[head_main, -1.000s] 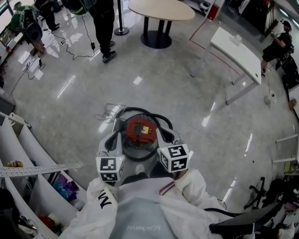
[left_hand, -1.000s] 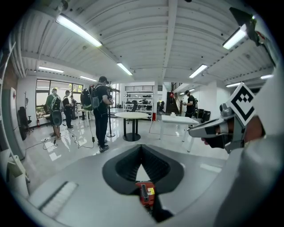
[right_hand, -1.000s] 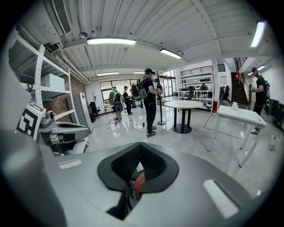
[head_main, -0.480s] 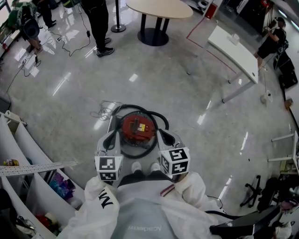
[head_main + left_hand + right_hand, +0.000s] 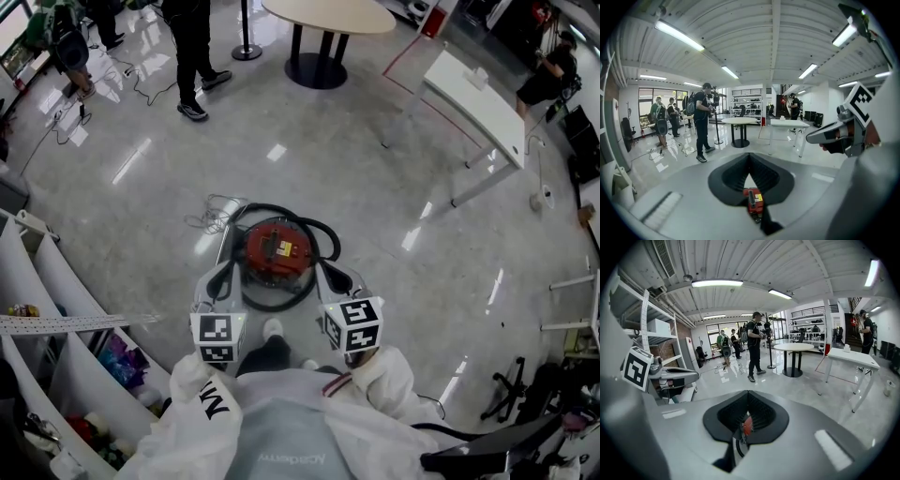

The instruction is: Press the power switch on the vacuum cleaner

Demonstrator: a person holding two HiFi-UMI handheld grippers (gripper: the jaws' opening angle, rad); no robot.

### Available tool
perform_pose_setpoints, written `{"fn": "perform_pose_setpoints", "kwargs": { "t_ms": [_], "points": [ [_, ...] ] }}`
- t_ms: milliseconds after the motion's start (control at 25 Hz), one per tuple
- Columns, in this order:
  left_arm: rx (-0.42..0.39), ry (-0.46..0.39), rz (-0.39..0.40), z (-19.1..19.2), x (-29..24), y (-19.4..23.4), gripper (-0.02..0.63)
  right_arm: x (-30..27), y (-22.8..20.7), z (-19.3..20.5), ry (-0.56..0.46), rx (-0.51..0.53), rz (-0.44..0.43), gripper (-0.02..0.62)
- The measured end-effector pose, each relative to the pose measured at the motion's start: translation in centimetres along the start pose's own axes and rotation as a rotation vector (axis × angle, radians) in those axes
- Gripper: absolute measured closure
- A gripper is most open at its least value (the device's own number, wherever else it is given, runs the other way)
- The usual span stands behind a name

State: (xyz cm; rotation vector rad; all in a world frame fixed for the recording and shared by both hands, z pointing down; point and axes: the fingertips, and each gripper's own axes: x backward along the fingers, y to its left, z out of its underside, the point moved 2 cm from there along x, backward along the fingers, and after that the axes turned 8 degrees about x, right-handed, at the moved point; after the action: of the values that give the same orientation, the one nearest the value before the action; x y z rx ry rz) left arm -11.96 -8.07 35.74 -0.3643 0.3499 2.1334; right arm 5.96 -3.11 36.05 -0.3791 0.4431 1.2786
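The red canister vacuum cleaner (image 5: 276, 249) stands on the glossy floor in front of my feet, with its black hose (image 5: 323, 234) looped around it. In the head view my left gripper (image 5: 223, 277) hangs over its left side and my right gripper (image 5: 330, 276) over its right side, both well above it. Each gripper's jaws meet at the tips and hold nothing. Through the left gripper (image 5: 750, 161) I see the vacuum cleaner (image 5: 752, 200) below. The right gripper (image 5: 747, 401) shows only a sliver of the vacuum cleaner (image 5: 746, 426). I cannot make out the power switch.
White shelving (image 5: 56, 309) curves along my left. A thin cable (image 5: 211, 221) lies tangled on the floor behind the vacuum. A round table (image 5: 323, 19), a white table (image 5: 478, 98) and people (image 5: 192, 47) stand farther off. An office chair (image 5: 511, 389) is at the right.
My head view has shifted slightly and one of my shoes has stepped forward toward the vacuum. Both grippers keep their pose. The person in black at the top has walked a little.
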Motion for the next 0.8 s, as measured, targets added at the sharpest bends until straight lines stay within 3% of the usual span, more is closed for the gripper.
{"fn": "perform_pose_setpoints", "kwargs": {
  "t_ms": [800],
  "points": [
    [-0.022,-0.028,-0.079,1.9,6.2,-7.0,0.606,7.8,-0.5,3.7,-0.058,0.005,-0.073,0.594]
  ]
}}
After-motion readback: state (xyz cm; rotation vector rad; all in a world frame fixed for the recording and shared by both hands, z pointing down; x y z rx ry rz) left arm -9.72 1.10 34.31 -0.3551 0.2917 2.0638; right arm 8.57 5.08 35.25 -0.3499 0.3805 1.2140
